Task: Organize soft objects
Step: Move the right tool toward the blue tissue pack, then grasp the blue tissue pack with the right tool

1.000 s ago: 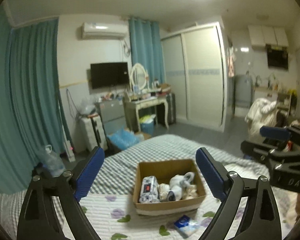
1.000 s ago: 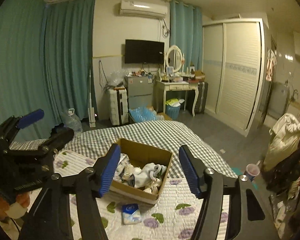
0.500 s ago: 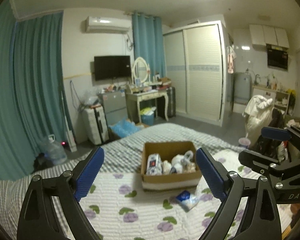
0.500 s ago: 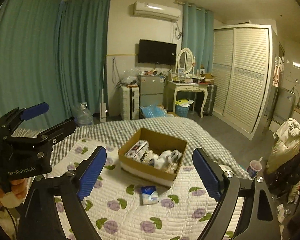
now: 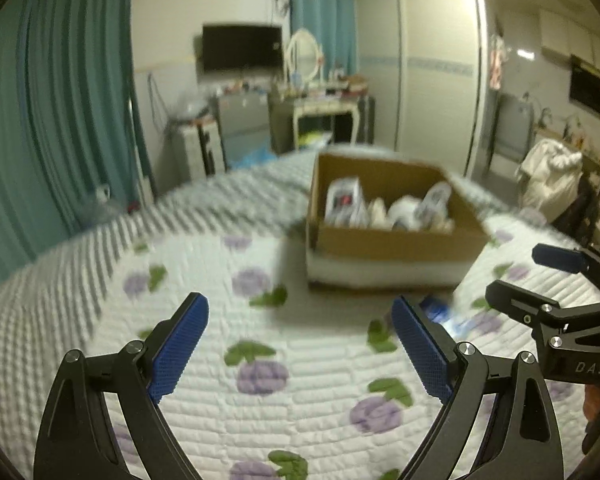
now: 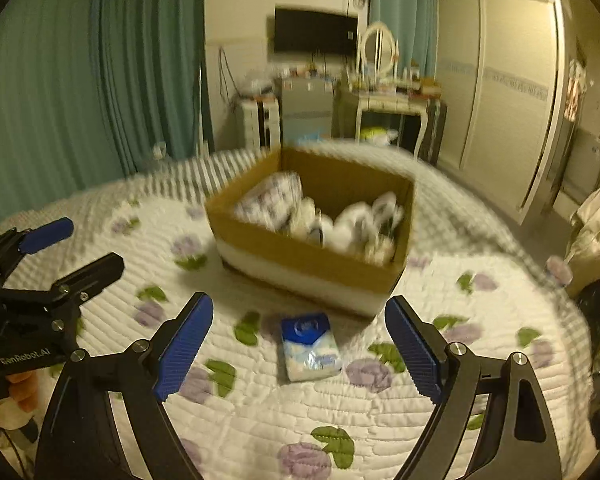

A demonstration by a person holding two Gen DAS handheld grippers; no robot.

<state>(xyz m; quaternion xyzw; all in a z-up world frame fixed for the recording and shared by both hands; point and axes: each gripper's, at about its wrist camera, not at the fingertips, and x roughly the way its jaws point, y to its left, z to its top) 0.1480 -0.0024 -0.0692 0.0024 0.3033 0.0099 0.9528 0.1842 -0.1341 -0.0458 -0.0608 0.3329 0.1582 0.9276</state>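
A brown cardboard box [image 6: 316, 256] [image 5: 392, 240] stands on the quilted bed and holds several white soft items, among them a printed packet [image 6: 270, 200]. A blue and white tissue pack [image 6: 310, 346] lies on the quilt in front of the box; in the left wrist view it [image 5: 444, 314] is partly hidden behind a finger. My right gripper [image 6: 300, 344] is open and empty, above the tissue pack. My left gripper [image 5: 300, 344] is open and empty, low over the quilt to the left.
The white quilt with purple flowers [image 6: 380, 420] covers the bed over a checked sheet [image 5: 228, 196]. Beyond the bed stand teal curtains [image 6: 112, 72], a dressing table [image 6: 388, 100], a TV and a wardrobe. Clothes hang on the right [image 5: 552, 176].
Both grippers have tilted down and moved closer to the bed. The box and tissue pack now look larger and nearer; the right gripper's fingers now frame the tissue pack.
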